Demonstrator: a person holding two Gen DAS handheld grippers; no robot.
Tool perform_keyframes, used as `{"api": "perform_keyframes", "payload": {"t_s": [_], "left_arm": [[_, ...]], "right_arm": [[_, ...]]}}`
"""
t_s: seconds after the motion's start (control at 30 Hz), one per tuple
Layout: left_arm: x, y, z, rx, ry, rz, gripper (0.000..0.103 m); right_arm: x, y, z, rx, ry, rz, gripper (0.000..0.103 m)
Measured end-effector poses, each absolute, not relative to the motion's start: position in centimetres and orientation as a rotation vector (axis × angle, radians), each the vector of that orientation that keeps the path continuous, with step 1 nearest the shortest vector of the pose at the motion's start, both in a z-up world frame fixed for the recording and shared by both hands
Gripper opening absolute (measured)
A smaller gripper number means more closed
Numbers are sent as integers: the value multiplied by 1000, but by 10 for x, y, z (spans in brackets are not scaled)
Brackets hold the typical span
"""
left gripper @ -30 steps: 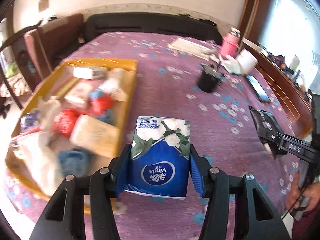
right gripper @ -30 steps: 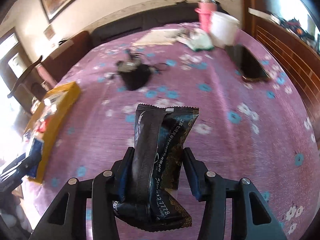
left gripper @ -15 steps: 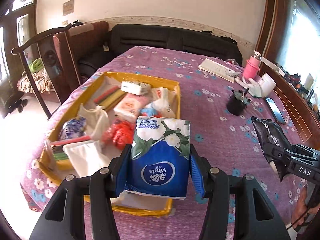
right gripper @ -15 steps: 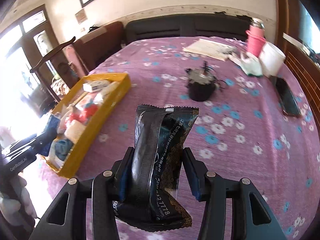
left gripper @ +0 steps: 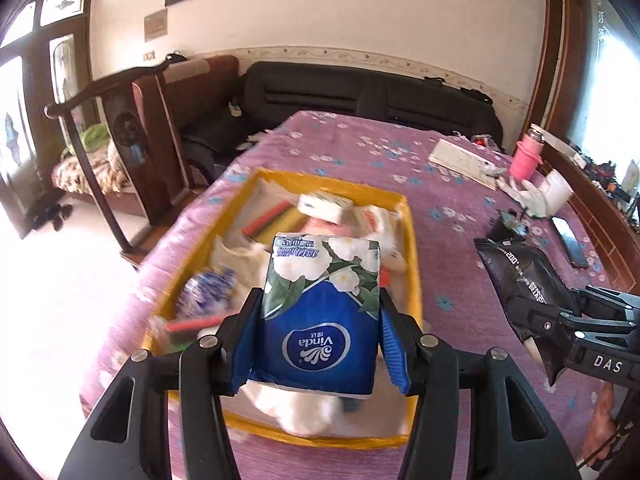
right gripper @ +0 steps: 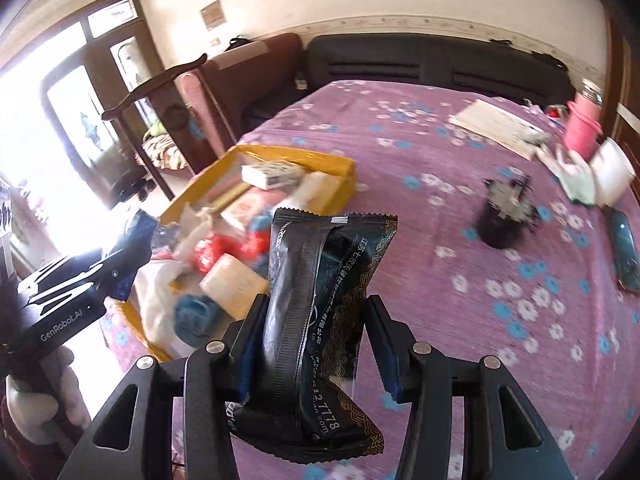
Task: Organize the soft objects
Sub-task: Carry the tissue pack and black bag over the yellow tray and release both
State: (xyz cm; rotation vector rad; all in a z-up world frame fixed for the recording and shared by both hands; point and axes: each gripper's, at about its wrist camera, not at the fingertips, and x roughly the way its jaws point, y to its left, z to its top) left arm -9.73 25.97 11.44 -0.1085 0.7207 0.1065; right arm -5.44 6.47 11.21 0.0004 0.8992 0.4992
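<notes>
My left gripper [left gripper: 318, 344] is shut on a blue Vinda tissue pack [left gripper: 320, 312] with white flowers, held above the near end of the yellow tray [left gripper: 414, 280]. The tray is full of soft packets and cloths. My right gripper [right gripper: 312, 344] is shut on a black foil packet [right gripper: 320, 320], held above the purple tablecloth to the right of the tray [right gripper: 340, 168]. The right gripper with its packet [left gripper: 520, 276] shows at the right of the left wrist view. The left gripper [right gripper: 120, 264] shows at the left of the right wrist view.
On the purple flowered table [right gripper: 460, 288] stand a black cup [right gripper: 506, 220], a phone [right gripper: 624, 248], a pink bottle [right gripper: 582, 128], a white cup [right gripper: 612, 176] and papers [right gripper: 496, 126]. A wooden chair [left gripper: 132, 128] and a dark sofa [left gripper: 360, 92] stand beyond the table.
Both grippers have risen and pulled back, and both views now look over the tray. The left gripper has moved over the tray's near end. Both grips are unchanged.
</notes>
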Motion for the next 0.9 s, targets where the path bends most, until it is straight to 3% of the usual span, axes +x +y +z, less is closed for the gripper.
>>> {"api": "perform_keyframes", "payload": {"t_s": [0.5,0.9], "left_arm": [[-21,308,124,-5,773,159,53],[87,341,87,-48,906,124,53]], "right_arm": [[-9,139,113,-4,905,624,53],[35,193,74,-23,1020,661,53]]}}
